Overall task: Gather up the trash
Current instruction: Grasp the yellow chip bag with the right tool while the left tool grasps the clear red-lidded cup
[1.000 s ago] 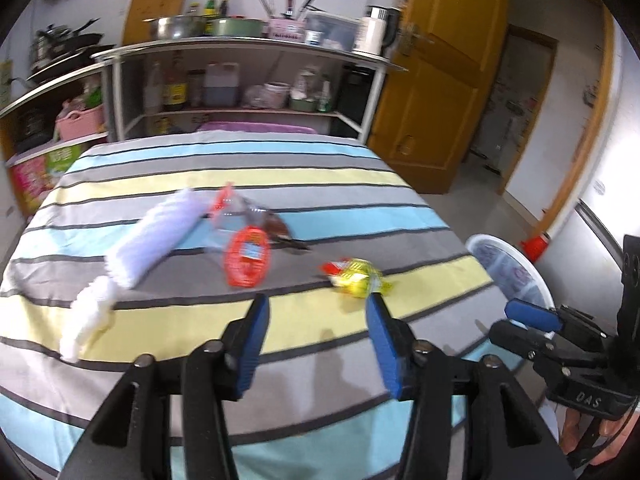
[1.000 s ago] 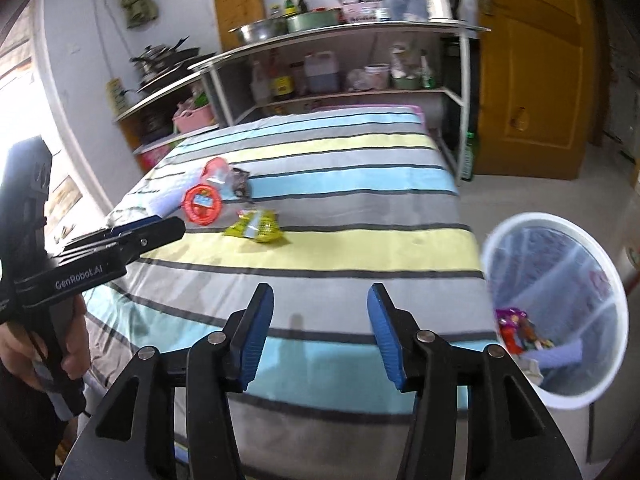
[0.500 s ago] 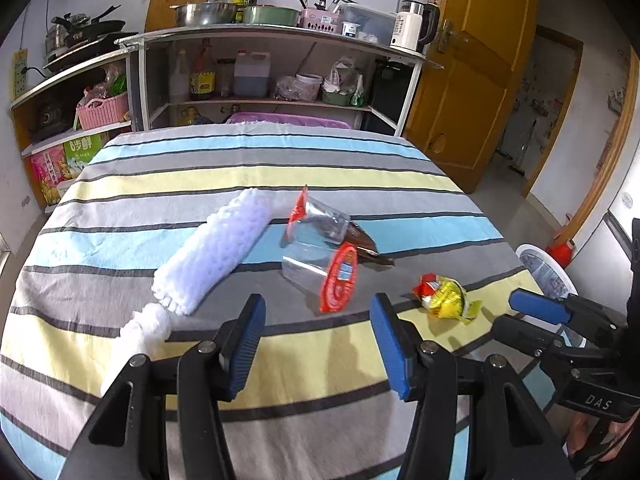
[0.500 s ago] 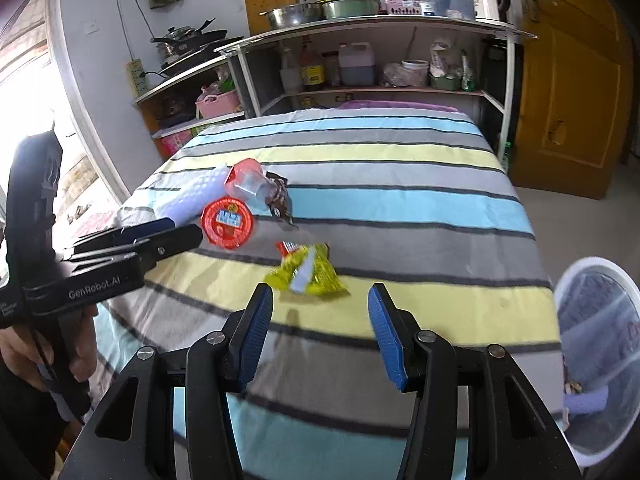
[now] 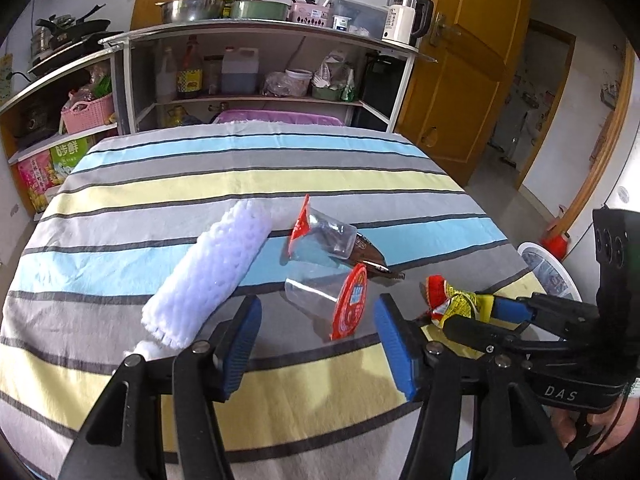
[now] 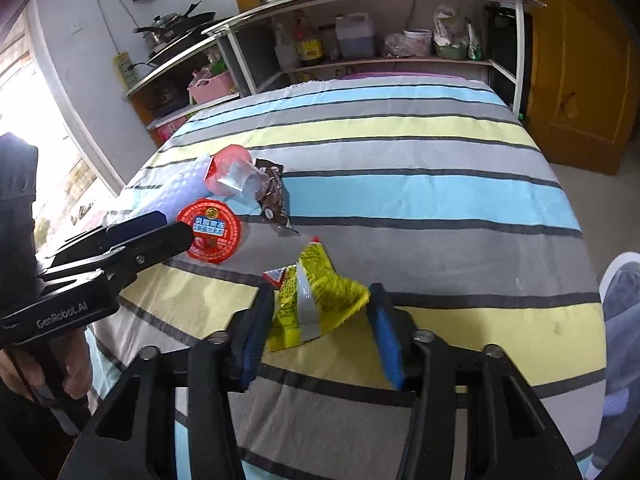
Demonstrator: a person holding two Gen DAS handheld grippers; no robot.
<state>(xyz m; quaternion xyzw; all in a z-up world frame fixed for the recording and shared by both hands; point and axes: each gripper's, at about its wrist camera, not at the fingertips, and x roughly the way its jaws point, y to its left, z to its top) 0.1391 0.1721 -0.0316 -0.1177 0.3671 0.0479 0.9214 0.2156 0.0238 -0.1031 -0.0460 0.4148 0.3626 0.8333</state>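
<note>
Kitchen shelving with pots and bottles lines the far wall; the striped desk (image 5: 248,184) fills the foreground.

Trash on the desk: white foam net sleeve (image 5: 212,276) at left, two clear cups with red foil lids (far cup (image 5: 324,234), near cup (image 5: 332,300)) and a brown wrapper (image 5: 370,254) in the middle, yellow snack wrapper (image 6: 316,300) nearest you on the right. White bin (image 5: 548,272) stands off the desk's right edge, well apart.

Change since a second ago: both tools have come forward over the desk.
- Your right tool (image 6: 318,324) has just been closing. The yellow wrapper now sits between its blue pads; the left pad seems to touch it, the right pad shows a slight gap, so a grip is not yet made.
- Your left tool (image 5: 316,344) has just been opening and stands open, empty, just short of the near cup.

Judgement: wrapper pickup is nearly made; close fully, then carry it right to the bin. Thin foil could slip out.
</note>
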